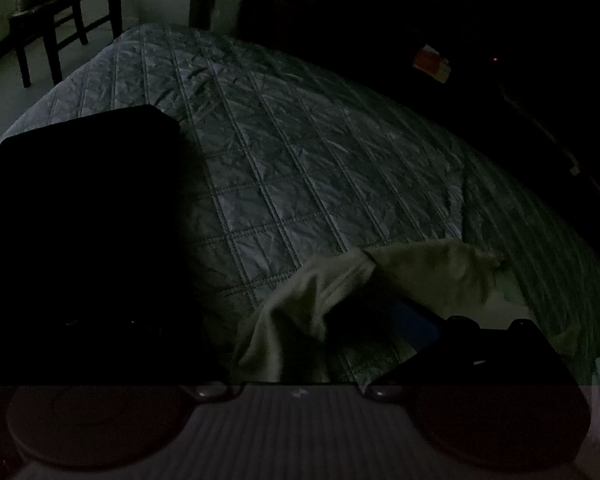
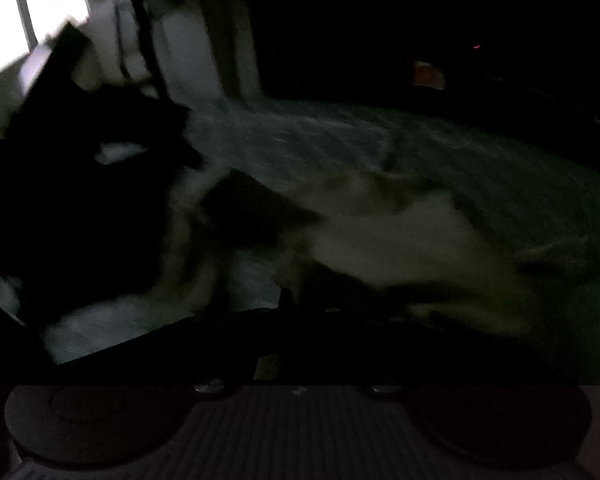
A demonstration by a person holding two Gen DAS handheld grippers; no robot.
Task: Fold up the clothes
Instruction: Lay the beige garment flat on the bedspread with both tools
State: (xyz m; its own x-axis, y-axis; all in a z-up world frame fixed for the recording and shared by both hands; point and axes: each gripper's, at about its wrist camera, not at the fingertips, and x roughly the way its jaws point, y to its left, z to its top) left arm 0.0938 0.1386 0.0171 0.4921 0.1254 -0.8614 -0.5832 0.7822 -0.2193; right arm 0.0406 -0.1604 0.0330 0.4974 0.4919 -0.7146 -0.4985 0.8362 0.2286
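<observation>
The right gripper point(image 2: 300, 320) is closed; whether cloth is pinched cannot be told through blur. The left gripper's point(image 1: 340, 344) state cannot be told. The pale garment point(image 1: 380, 276) is seen crumpled on the quilted bed point(image 1: 300, 140), beside a dark folded stack point(image 1: 84, 208).

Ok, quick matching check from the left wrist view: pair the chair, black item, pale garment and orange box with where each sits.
Things: 1 chair; 2 black item; 3 pale garment; 4 orange box.
Places: A crumpled, lower middle of quilt; B far right, in the dark; C top left, on the floor; D flat, left side of quilt.
Pairs: 1-C, 2-D, 3-A, 4-B.
</observation>
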